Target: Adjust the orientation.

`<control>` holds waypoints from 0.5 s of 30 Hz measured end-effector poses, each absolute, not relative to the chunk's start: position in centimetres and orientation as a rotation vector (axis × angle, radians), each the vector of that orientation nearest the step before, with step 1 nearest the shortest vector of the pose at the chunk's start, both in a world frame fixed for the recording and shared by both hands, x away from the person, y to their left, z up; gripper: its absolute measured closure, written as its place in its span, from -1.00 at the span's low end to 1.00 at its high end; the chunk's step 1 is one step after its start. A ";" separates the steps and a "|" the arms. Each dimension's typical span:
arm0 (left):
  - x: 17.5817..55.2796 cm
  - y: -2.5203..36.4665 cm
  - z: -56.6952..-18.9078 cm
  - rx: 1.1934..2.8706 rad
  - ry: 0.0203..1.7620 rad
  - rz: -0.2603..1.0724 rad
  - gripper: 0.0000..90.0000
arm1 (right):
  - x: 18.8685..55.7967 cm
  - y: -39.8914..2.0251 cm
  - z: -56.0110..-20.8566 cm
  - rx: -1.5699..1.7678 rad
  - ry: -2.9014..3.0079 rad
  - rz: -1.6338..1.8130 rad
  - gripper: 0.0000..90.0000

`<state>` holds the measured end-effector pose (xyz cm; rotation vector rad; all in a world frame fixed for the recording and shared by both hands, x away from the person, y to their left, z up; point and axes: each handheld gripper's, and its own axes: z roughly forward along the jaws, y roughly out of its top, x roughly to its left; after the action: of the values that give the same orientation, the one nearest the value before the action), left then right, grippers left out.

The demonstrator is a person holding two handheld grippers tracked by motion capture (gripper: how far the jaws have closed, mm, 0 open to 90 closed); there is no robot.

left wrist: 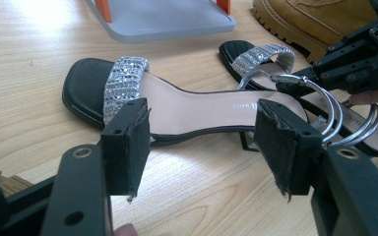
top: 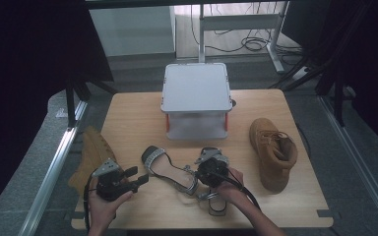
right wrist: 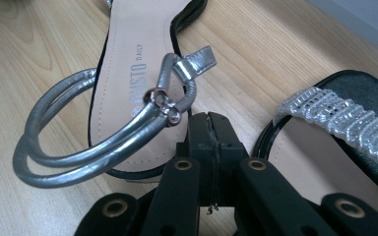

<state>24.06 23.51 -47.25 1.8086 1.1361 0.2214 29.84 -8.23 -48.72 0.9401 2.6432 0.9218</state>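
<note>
Two black sandals with glittery toe bands and silver ankle straps lie on the wooden table (top: 138,118). One sandal (top: 165,169) (left wrist: 177,105) (right wrist: 138,54) lies in the middle. The other sandal (top: 217,204) (left wrist: 270,56) (right wrist: 334,123) is partly hidden under the right hand. My left gripper (top: 139,176) (left wrist: 202,118) is open, and its jaws point at the middle sandal without touching it. My right gripper (top: 199,178) (right wrist: 209,123) (left wrist: 295,87) is shut, with its tip against the looped silver strap (right wrist: 93,147) at the middle sandal's heel. I see nothing between its pads.
A grey stand (top: 196,88) (left wrist: 162,17) with orange legs sits at the back middle of the table. A tan boot (top: 273,152) (left wrist: 320,19) lies on its side at the right. Another tan boot (top: 92,152) is at the table's left edge.
</note>
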 end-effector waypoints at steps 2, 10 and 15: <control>24.1 23.6 -47.2 1.801 1.135 0.205 -0.14 | 29.7 -8.1 -48.6 0.933 2.653 0.919 1.00; 24.1 24.3 -47.0 1.769 1.140 0.201 -0.14 | 28.6 -7.5 -48.4 0.893 2.674 0.937 1.00; 24.1 24.9 -47.0 1.751 1.154 0.206 -0.14 | 27.6 -6.8 -48.2 0.860 2.686 0.948 1.00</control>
<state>24.09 24.88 -46.96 1.7514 1.1538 0.2059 27.60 -6.77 -48.24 0.8596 2.6863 0.9485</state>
